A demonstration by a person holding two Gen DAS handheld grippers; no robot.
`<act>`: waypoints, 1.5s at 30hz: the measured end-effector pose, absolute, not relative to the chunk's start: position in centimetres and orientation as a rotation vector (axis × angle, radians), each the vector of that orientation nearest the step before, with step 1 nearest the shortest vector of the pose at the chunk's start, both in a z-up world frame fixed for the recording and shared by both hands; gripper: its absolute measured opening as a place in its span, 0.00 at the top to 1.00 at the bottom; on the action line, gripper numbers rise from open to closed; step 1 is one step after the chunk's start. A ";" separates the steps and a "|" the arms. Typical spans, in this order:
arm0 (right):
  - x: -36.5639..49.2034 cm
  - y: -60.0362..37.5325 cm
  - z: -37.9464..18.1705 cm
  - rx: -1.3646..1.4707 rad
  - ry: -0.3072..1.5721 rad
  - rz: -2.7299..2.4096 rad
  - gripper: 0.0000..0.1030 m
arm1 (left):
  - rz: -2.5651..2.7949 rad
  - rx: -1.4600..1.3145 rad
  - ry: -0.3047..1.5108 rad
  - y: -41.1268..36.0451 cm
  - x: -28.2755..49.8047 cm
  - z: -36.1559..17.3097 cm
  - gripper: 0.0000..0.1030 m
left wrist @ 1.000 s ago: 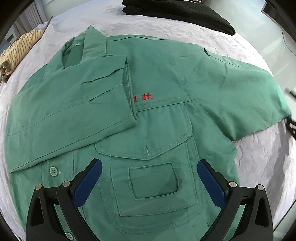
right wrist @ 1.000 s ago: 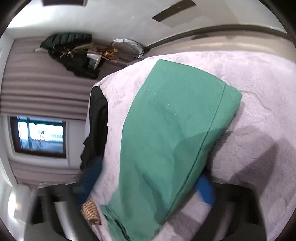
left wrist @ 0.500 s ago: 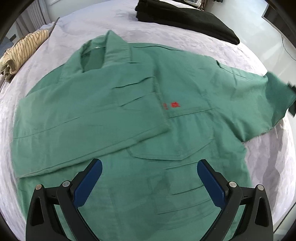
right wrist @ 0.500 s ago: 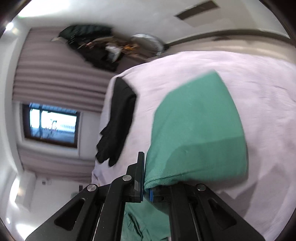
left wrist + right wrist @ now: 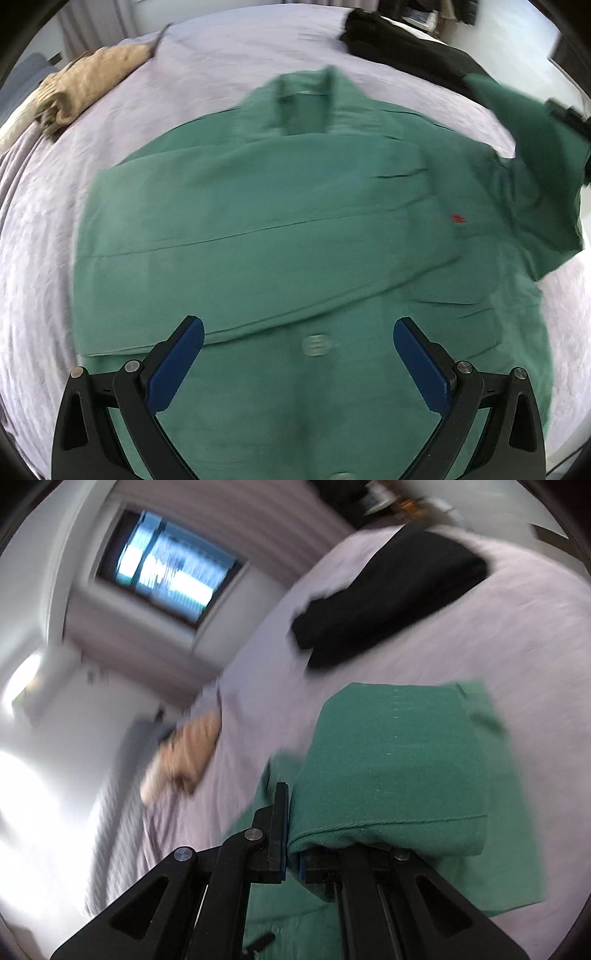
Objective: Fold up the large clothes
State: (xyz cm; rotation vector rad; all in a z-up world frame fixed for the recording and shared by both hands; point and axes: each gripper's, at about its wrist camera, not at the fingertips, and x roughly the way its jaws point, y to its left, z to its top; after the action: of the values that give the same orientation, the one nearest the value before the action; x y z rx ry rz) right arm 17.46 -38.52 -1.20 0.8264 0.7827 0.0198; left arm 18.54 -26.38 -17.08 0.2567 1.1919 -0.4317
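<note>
While my left gripper (image 5: pixel 298 363) hovers with fingers spread wide over the green shirt (image 5: pixel 280 236) lying on the bed (image 5: pixel 221 70), my right gripper (image 5: pixel 291 853) pinches the shirt's sleeve (image 5: pixel 395 768), lifted at 2 o'clock beside a black garment (image 5: pixel 388 598).

I see a bed (image 5: pixel 258 66) with a pale lilac cover filling my left view; upper left of my right view, a bright window (image 5: pixel 166 576) between grey curtains (image 5: pixel 266 520).
</note>
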 end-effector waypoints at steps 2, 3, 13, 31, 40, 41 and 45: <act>18.9 -35.2 -3.6 0.804 0.859 0.044 0.96 | -0.406 0.246 1.191 -24.8 19.3 -17.4 0.00; 19.7 -33.6 -5.3 0.793 0.907 0.051 0.96 | -0.393 0.242 1.189 -24.0 19.7 -17.7 0.00; 20.4 -30.8 -12.9 0.847 1.110 -0.060 0.70 | -0.347 0.165 1.180 -18.5 20.9 -18.7 0.00; 26.4 -16.5 -10.8 0.145 1.198 0.123 0.92 | -0.186 0.045 1.168 -9.7 21.5 -17.5 0.00; 20.5 -22.8 -10.5 0.460 1.210 0.126 0.42 | -0.354 -0.020 1.155 -13.5 21.8 -16.0 0.00; 19.5 -24.2 -10.4 0.484 1.203 0.091 0.42 | -0.391 -0.016 1.150 -14.6 21.6 -15.7 0.00; 15.4 -30.7 -10.6 0.678 1.177 -0.069 0.42 | -0.547 0.109 1.102 -20.1 19.7 -14.7 0.00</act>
State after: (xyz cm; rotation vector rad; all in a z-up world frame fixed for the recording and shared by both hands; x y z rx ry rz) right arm 15.38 -30.68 -10.57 0.6778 1.1767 -0.0694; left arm 19.74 -20.12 -14.75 0.1086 1.1017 -0.5472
